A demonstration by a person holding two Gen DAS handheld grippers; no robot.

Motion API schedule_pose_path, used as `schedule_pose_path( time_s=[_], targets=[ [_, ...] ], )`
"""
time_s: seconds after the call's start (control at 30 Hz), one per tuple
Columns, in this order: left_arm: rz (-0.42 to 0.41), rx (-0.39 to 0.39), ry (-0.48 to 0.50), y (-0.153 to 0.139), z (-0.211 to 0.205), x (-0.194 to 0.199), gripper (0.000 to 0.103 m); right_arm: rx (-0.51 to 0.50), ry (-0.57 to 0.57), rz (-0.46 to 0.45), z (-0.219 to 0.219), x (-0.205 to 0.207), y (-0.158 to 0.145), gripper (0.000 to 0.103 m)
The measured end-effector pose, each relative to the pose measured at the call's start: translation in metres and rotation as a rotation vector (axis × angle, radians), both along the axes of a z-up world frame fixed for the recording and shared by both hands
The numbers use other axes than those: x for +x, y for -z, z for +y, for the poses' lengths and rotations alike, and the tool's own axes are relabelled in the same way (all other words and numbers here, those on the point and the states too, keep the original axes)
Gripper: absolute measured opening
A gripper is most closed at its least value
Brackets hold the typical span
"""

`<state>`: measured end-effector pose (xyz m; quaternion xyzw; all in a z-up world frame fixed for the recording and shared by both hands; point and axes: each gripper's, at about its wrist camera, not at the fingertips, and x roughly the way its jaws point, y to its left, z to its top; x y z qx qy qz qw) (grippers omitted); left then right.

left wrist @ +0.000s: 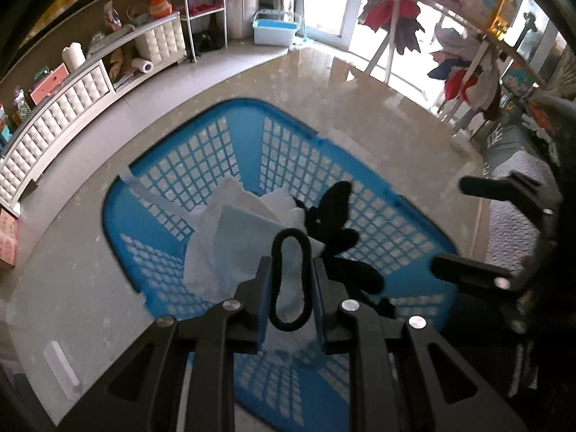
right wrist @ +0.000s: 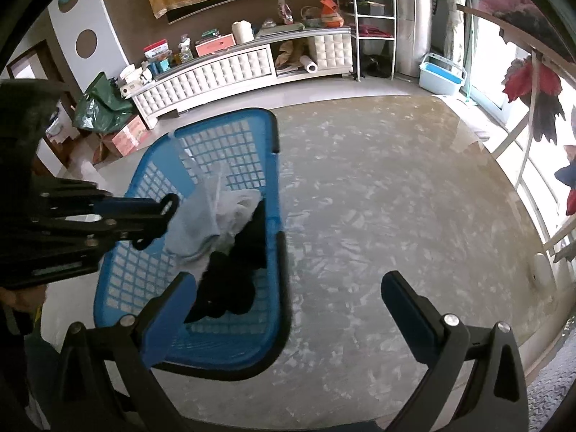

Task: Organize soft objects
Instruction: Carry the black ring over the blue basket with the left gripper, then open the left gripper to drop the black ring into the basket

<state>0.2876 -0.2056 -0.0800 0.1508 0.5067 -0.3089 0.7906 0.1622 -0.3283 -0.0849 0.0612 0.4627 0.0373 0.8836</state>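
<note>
A blue mesh laundry basket [left wrist: 201, 151] stands on the glass table; it also shows in the right wrist view [right wrist: 230, 136]. Inside lie white and pale blue cloths [left wrist: 230, 237] and a black garment [left wrist: 331, 208]. My left gripper [left wrist: 291, 288] is shut on a black elastic band [left wrist: 277, 280] and holds it over the basket; in the right wrist view the left gripper [right wrist: 151, 223] comes in from the left above the cloths [right wrist: 201, 223]. My right gripper [right wrist: 288, 309] is open and empty, over the basket's near right rim. It shows at the right of the left wrist view [left wrist: 471, 230].
A white tufted sideboard [right wrist: 230, 68] with clutter runs along the back wall. A metal shelf rack [right wrist: 374, 25] and a pale blue tub [right wrist: 441, 75] stand at the back right. A drying rack with clothes [left wrist: 464, 72] stands by the windows. The glass table [right wrist: 396, 194] extends right of the basket.
</note>
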Motion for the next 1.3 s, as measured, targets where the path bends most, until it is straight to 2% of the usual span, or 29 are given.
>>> schedule_pose_path(
  time_s=[0.27,0.47,0.57,0.73,0.8,0.87,0.9,0.93,0.97,1.17,1.3],
  targets=[
    [0.057,0.014,0.014,0.034,-0.018,0.027,0.017,0.011,-0.002,0.038,0.000,0.004,0.010,0.103],
    [0.078,-0.003,0.014,0.038,-0.019,0.034,0.017,0.032,0.002,0.042,-0.004,0.006,0.012,0.103],
    [0.094,0.011,0.010,0.040,-0.019,0.036,0.017,0.040,-0.001,0.044,-0.002,0.007,0.012,0.103],
    [0.063,0.053,0.024,0.040,-0.026,0.032,0.020,0.043,-0.015,0.048,0.000,0.008,0.011,0.103],
    [0.062,0.057,0.033,0.041,-0.032,0.030,0.025,0.043,-0.015,0.049,-0.002,0.010,0.011,0.103],
    [0.076,0.035,0.042,0.039,-0.033,0.029,0.052,0.043,-0.010,0.051,-0.004,0.010,0.011,0.103],
    [0.078,0.024,0.043,0.038,-0.033,0.028,0.060,0.043,-0.008,0.052,-0.005,0.009,0.011,0.103],
    [0.074,0.023,0.039,0.036,-0.033,0.028,0.078,0.046,-0.007,0.053,-0.006,0.009,0.011,0.103],
    [0.061,0.033,0.026,0.034,-0.033,0.027,0.085,0.052,-0.007,0.053,-0.007,0.008,0.011,0.103],
    [0.051,0.073,0.008,0.035,-0.025,0.020,0.085,0.051,-0.017,0.052,-0.006,0.006,0.007,0.103],
    [0.016,0.078,-0.004,0.021,-0.017,0.007,0.086,0.045,-0.019,0.038,-0.003,0.002,0.000,0.103]
  ],
)
